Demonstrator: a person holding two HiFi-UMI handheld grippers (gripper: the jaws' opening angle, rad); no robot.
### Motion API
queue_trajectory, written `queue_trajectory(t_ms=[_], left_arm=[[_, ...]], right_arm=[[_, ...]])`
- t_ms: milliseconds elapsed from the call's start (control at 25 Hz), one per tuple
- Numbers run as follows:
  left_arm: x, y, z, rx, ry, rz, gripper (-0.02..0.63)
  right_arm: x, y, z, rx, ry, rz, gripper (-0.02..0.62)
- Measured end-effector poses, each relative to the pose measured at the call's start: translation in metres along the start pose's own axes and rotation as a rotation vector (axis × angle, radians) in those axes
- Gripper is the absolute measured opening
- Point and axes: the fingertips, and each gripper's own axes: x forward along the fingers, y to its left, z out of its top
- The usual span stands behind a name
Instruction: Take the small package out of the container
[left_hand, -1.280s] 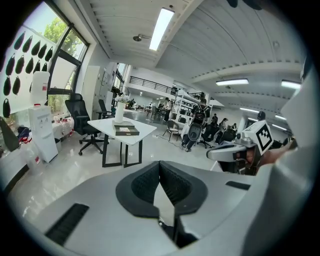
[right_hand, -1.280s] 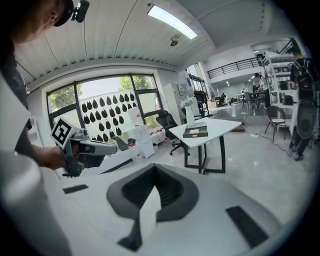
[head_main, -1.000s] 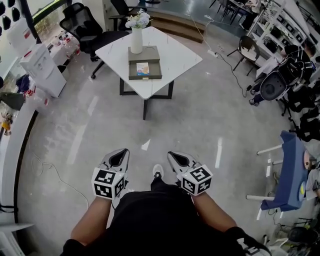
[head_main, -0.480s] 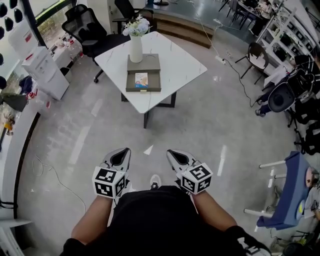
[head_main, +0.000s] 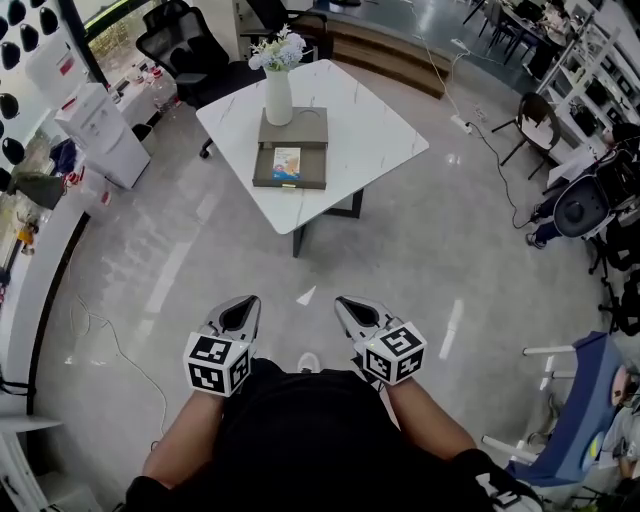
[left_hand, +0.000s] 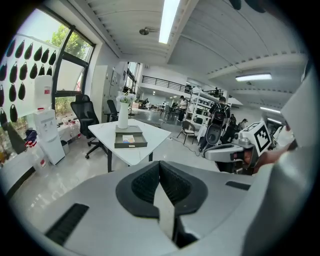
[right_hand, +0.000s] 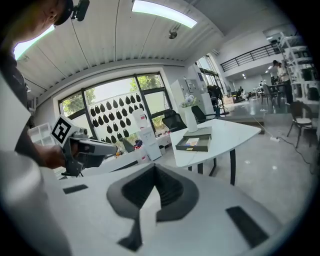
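A small package (head_main: 287, 163) with orange and blue print lies in a flat grey container (head_main: 290, 180) on a white table (head_main: 380, 125), far ahead of both grippers. The left gripper view shows the container (left_hand: 131, 144) and package (left_hand: 129, 139) small and distant, and the right gripper view shows the same container (right_hand: 194, 146) and package (right_hand: 190, 141). My left gripper (head_main: 240, 303) and right gripper (head_main: 351, 304) are held side by side over the floor, close to the person's body. Both are shut with nothing in them: left gripper (left_hand: 160, 163), right gripper (right_hand: 154, 168).
A white vase (head_main: 278, 95) with flowers stands right behind the container. Black office chairs (head_main: 175, 40) stand beyond the table. A white cabinet (head_main: 100, 130) is at the left, a blue chair (head_main: 580, 400) at the right, and a cable (head_main: 110, 340) lies on the grey floor.
The table with the container has come nearer and sits lower in the head view. Both grippers keep the same pose in front of the body.
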Motion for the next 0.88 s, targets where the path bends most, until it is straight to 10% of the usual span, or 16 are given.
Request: queue_trajectory(t_ms=[880], left_arm=[[0.082, 0.033, 0.033, -0.009, 0.023, -0.037, 0.003]], right_arm=[[0.051, -0.055, 0.017, 0.012, 0.043, -0.013, 0.0]])
